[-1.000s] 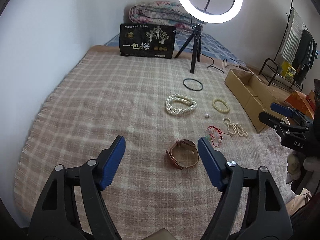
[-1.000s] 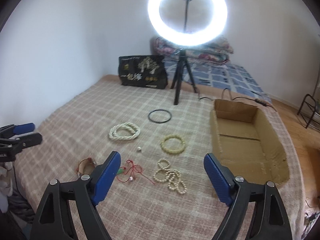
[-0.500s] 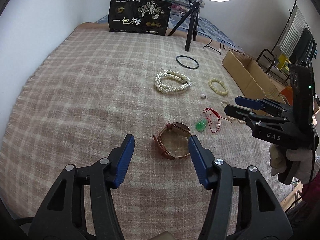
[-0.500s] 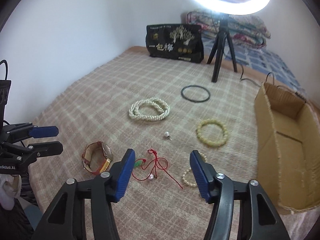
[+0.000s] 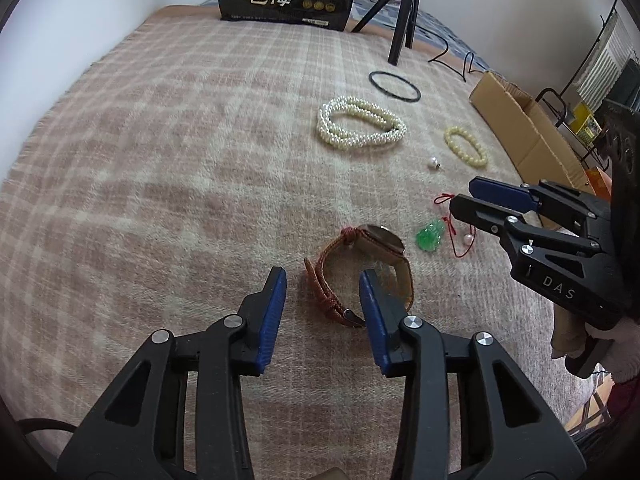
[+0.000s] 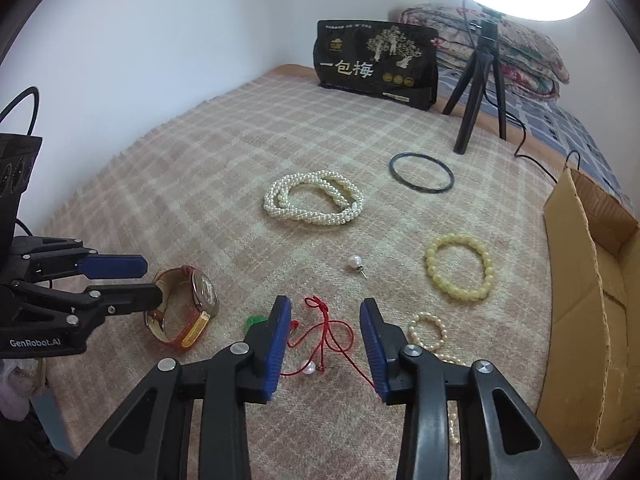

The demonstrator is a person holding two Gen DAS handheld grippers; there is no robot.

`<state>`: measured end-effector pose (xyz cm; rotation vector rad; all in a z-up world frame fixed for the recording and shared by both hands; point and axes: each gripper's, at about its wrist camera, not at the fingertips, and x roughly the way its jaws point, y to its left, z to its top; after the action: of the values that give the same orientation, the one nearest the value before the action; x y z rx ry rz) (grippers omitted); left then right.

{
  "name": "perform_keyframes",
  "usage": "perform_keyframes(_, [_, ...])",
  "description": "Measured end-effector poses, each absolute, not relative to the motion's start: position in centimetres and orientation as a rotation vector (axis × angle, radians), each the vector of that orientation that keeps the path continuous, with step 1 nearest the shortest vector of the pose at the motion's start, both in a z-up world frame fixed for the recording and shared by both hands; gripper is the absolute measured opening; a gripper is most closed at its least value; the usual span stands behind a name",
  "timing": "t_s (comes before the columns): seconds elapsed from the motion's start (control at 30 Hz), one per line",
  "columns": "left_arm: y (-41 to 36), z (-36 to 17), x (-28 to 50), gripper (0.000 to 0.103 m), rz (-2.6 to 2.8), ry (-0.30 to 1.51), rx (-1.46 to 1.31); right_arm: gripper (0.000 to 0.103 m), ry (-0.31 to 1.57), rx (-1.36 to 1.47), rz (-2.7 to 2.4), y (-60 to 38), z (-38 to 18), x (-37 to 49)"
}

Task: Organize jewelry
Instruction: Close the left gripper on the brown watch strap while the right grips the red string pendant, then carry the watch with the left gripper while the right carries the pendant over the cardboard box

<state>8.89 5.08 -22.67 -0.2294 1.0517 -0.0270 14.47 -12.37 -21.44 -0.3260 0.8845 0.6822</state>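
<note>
A brown leather watch [image 5: 362, 270] lies on the checked blanket. My left gripper [image 5: 323, 294] is open, low over the watch, with the near part of the strap between its blue pads. The watch also shows in the right wrist view [image 6: 184, 308]. My right gripper [image 6: 324, 334] is open, just above a red cord [image 6: 330, 330] with a green pendant [image 6: 254, 321] and a pearl bead. The right gripper also shows in the left wrist view [image 5: 474, 202]. Nothing is held.
A white pearl necklace [image 6: 314, 198], black bangle [image 6: 421, 172], yellow bead bracelet [image 6: 458, 267], loose pearl stud [image 6: 355, 262] and small pearl strand [image 6: 430, 330] lie on the blanket. An open cardboard box [image 6: 580, 280] stands at the right. A black bag [image 6: 376, 64] and tripod [image 6: 478, 88] stand behind.
Both grippers have moved forward and down to the jewelry and their jaws have narrowed. The left one has come over the watch, the right one over the red cord.
</note>
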Motion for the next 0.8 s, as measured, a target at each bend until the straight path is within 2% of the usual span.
perform_keyframes(0.37, [5.4, -23.6, 9.3, 0.038, -0.02, 1.075, -0.258, 0.025, 0.918, -0.322, 0.659, -11.9, -22.5, 15.6])
perform_keyframes(0.47, [5.7, -23.8, 9.5, 0.037, -0.013, 1.087, -0.288, 0.017, 0.933, -0.314, 0.671, -12.0, -22.8, 15.6])
perform_keyframes(0.57, [5.5, -23.8, 9.6, 0.031, -0.008, 1.087, -0.277, 0.008, 0.932, -0.321, 0.683, -11.9, -22.8, 15.4])
perform_keyframes(0.63, [5.5, -23.9, 9.6, 0.02, -0.019, 1.092, -0.284, 0.004, 0.925, -0.321, 0.687, -11.9, -22.6, 15.3])
perform_keyframes(0.67, [5.4, -23.9, 9.7, 0.019, -0.023, 1.098, -0.293, 0.002, 0.922, -0.317, 0.688, -11.9, -22.4, 15.3])
perform_keyframes(0.8, [5.7, -23.8, 9.7, 0.011, -0.025, 1.1, -0.305, 0.001, 0.9, -0.307, 0.681, -12.0, -21.6, 15.2])
